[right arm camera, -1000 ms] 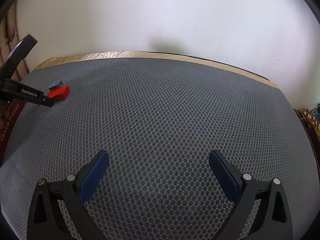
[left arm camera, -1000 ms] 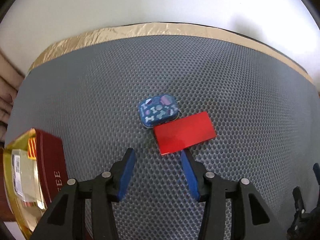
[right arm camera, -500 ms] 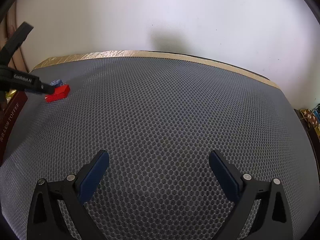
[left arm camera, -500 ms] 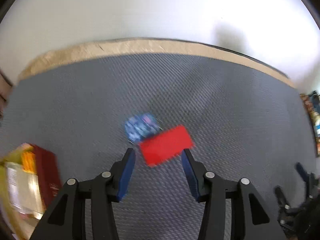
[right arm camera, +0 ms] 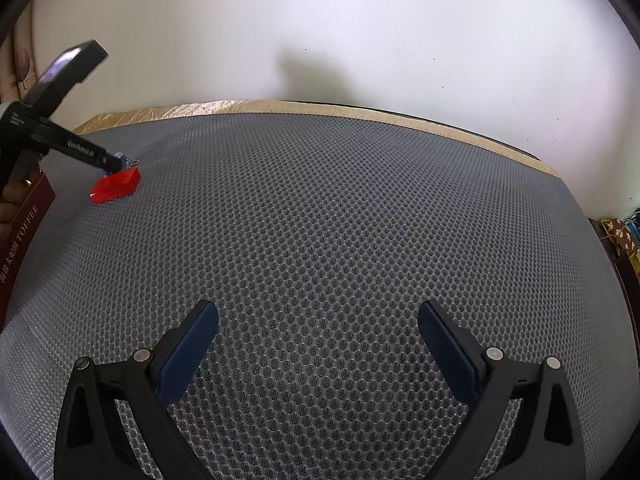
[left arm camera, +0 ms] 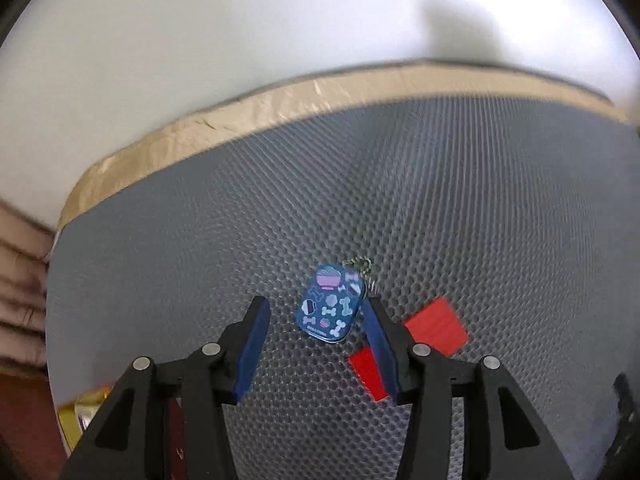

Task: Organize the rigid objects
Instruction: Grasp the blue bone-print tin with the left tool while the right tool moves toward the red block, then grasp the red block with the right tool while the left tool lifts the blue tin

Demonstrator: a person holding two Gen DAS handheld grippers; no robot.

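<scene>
Now we hang our left gripper steeply over the grey honeycomb-mesh desk, its blue pads parted to a middling gap with nothing pressed between them. The small blue rounded tin printed with bones and paws lies flat on the mesh, partly inside that gap: its right edge sits touching or just beside the right pad, while the left pad stands clear of it. A short metal chain trails from the tin's far corner. Just beside the tin on the right lies the flat red rectangular card, and our right finger crosses over it, hiding its middle.

Our right gripper hovers wide apart over bare mesh, well away from these things and holding nothing. From its view the dark red toffee box stands at the left edge of the desk, near the tin and the card.

We judge the step in hand to be a pick of the blue tin. What could go wrong: since the tin sits off-centre toward the right pad, a closing squeeze may shove it sideways or spin it on its rounded corners, so that it slips out. Because the right finger passes over the red card, a descent may pin or drag that card along. The loose chain may snag in the mesh when the tin is lifted.
</scene>
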